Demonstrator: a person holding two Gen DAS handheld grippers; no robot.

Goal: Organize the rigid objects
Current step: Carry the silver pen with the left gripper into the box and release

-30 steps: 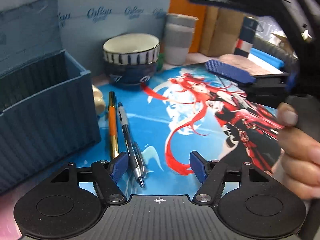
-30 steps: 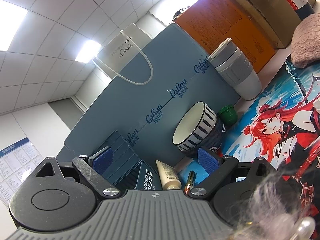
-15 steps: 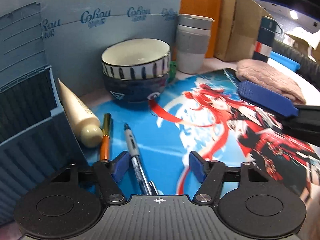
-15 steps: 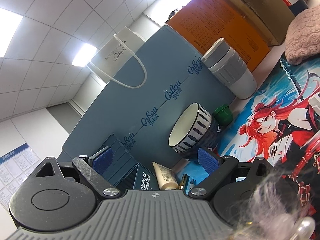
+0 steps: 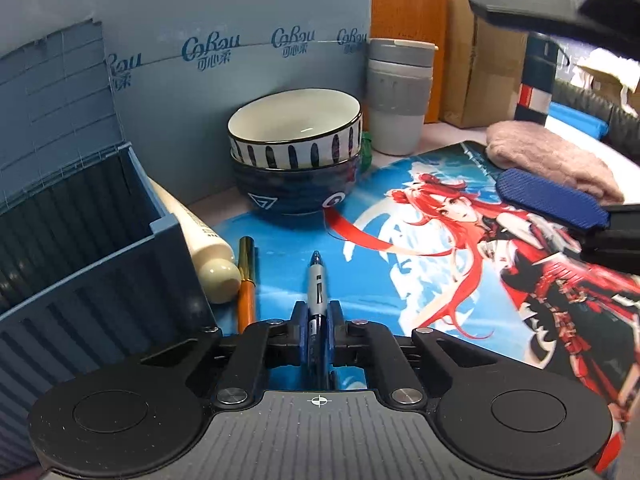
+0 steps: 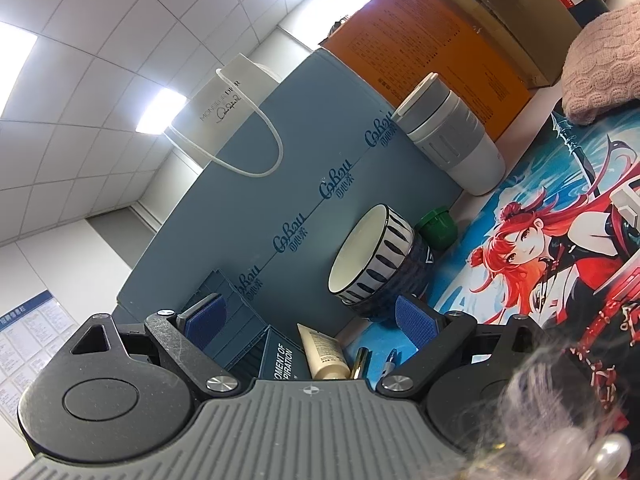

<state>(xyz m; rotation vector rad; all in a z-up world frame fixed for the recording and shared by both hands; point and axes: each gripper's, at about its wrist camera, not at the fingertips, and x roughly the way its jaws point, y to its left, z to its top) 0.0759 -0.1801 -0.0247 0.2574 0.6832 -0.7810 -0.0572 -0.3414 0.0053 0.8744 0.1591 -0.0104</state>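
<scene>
Bright ceiling panels light a cluttered office surface covered by a blue printed mat with a red-haired anime figure [image 5: 460, 240]. At the left stands a dark blue ribbed plastic storage crate [image 5: 92, 248], and in the left wrist view nothing shows inside the part of it that can be seen. Just beside its right wall lie a cream squeeze tube with a rounded cap [image 5: 208, 252] and an orange pen with a gold end [image 5: 247, 280], the two close together on the mat.

Near the middle, the left claw [image 5: 318, 332] has just been closing and now pinches a grey and dark blue click pen [image 5: 317, 280] between its blue pads; the pen's far end points toward two stacked ceramic bowls, striped over dark blue [image 5: 296, 160], at the far side. The right claw [image 6: 308, 320] hangs wide and empty above the right of the mat.

As a judgement, the sorting is at an early stage: one pen is gripped but appears not yet lifted off the mat, while the orange pen and the tube wait untouched. Presumably the crate is the destination, and each item has yet to go there.
</scene>
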